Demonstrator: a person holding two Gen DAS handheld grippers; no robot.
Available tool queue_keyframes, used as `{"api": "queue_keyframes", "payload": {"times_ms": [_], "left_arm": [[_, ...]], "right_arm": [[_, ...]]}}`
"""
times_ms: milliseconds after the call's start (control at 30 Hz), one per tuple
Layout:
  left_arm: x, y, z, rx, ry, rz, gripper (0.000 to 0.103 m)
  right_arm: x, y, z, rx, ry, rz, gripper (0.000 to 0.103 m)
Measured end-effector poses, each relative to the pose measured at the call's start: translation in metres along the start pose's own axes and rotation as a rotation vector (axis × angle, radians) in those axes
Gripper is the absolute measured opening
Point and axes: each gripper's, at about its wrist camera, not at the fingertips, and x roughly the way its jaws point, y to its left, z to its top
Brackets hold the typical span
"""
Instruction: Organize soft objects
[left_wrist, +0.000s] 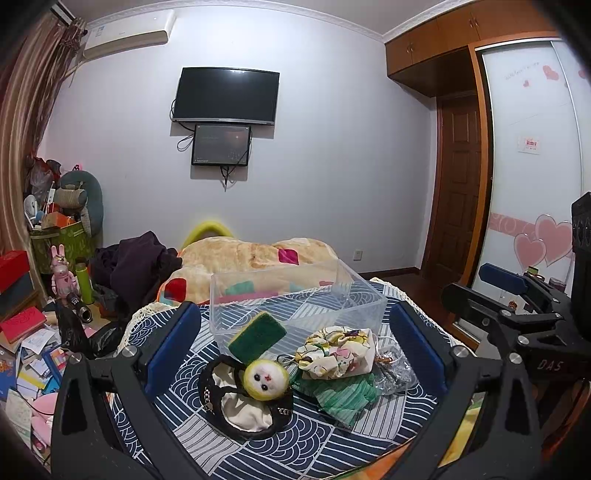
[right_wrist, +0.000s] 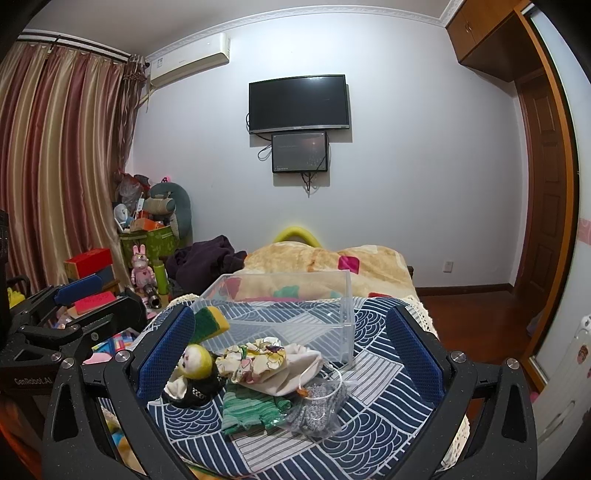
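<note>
A clear plastic box (left_wrist: 365, 295) (right_wrist: 343, 314) stands empty on the blue patterned cloth. In front of it lie a green-and-yellow sponge (left_wrist: 256, 336) (right_wrist: 208, 323), a yellow-faced doll (left_wrist: 265, 380) (right_wrist: 197, 360) on a black-and-white pouch (left_wrist: 243, 410), a floral cloth bundle (left_wrist: 338, 352) (right_wrist: 266, 360), a green knitted cloth (left_wrist: 338, 397) (right_wrist: 251, 406) and a grey sachet (left_wrist: 393, 373) (right_wrist: 316, 404). My left gripper (left_wrist: 295, 343) is open and empty, above the pile. My right gripper (right_wrist: 290, 350) is open and empty, above the pile; it also shows in the left wrist view (left_wrist: 517, 295).
The patterned cloth (left_wrist: 295, 443) covers a small table with a lace edge. Behind it lies a bed with an orange blanket (left_wrist: 251, 258) and dark clothes (left_wrist: 140, 266). Boxes, books and toys (left_wrist: 33, 332) clutter the left. A wooden door (left_wrist: 458, 192) and wardrobe stand right.
</note>
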Motion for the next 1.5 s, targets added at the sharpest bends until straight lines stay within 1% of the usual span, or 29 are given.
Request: {"api": "queue_keyframes", "payload": {"times_ms": [500, 733, 933, 1033, 1100, 1133, 1167, 1300, 1400, 1467, 1500], "left_arm": [[0.0, 0.0, 0.0, 0.0, -0.001, -0.002, 0.103], [0.005, -0.001, -0.002, -0.007, 0.011, -0.022, 0.103], [0.018, 0.006, -0.009, -0.029, 0.051, -0.055, 0.103], [0.029, 0.013, -0.013, -0.035, 0.079, -0.06, 0.102], [0.039, 0.017, -0.016, -0.033, 0.097, -0.047, 0.096], [0.045, 0.019, -0.018, -0.031, 0.112, -0.043, 0.09], [0.052, 0.022, -0.019, -0.031, 0.129, -0.039, 0.087], [0.074, 0.033, -0.023, -0.032, 0.167, -0.02, 0.082], [0.092, 0.04, -0.027, -0.035, 0.197, -0.012, 0.079], [0.103, 0.043, -0.031, -0.039, 0.219, -0.016, 0.075], [0.108, 0.044, -0.033, -0.041, 0.234, -0.02, 0.075]], "right_arm": [[0.0, 0.0, -0.001, 0.0, -0.001, -0.001, 0.103], [-0.003, 0.0, 0.006, -0.006, -0.005, -0.01, 0.103], [0.004, -0.005, 0.0, 0.001, 0.015, -0.007, 0.103], [0.014, -0.011, -0.007, 0.013, 0.048, -0.004, 0.103], [0.024, -0.017, -0.012, 0.039, 0.085, 0.007, 0.103], [0.027, -0.019, -0.014, 0.051, 0.099, 0.014, 0.102], [0.034, -0.022, -0.016, 0.067, 0.119, 0.024, 0.101], [0.052, -0.024, -0.024, 0.079, 0.192, 0.049, 0.092], [0.062, -0.02, -0.029, 0.074, 0.22, 0.074, 0.092], [0.07, -0.017, -0.032, 0.067, 0.239, 0.094, 0.092], [0.075, -0.015, -0.033, 0.062, 0.248, 0.104, 0.092]]}}
